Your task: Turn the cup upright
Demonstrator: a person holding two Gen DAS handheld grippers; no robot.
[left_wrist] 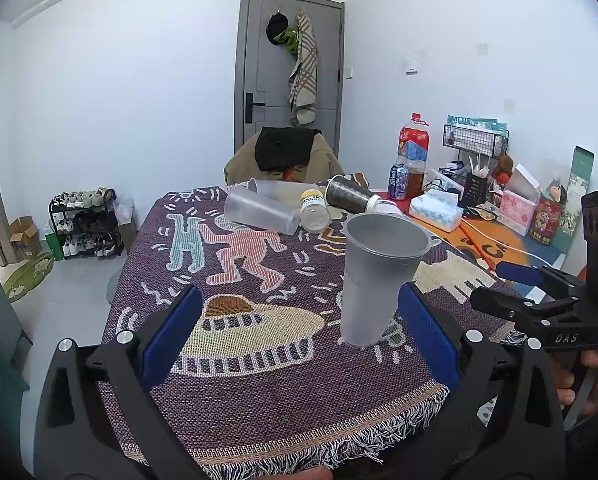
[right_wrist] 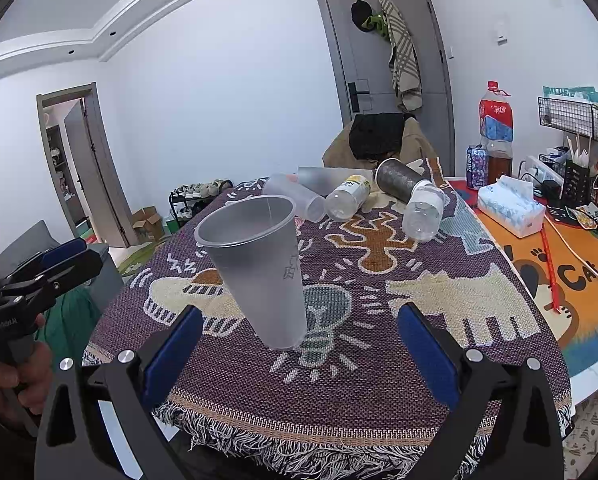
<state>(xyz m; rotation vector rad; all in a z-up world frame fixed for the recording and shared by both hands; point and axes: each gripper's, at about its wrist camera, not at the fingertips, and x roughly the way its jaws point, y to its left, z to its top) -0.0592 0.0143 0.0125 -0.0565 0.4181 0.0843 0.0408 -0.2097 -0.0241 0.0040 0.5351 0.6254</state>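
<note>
Stands upright on the counter, open mouth up: cup, released. Spread wide, empty: left gripper and right gripper, fingers off it.

A frosted, translucent grey plastic cup stood upright on its narrow base, its wide open mouth facing up. It tapered from a broad rolled rim down to a smaller round bottom, and faint small print showed on its side. It was empty. The cup rested on the patterned woven cloth covering the table, toward the near fringed edge and roughly midway along that edge, over a light-bulb figure in the weave. Nothing touched it, and it stood alone on the cloth.
</note>
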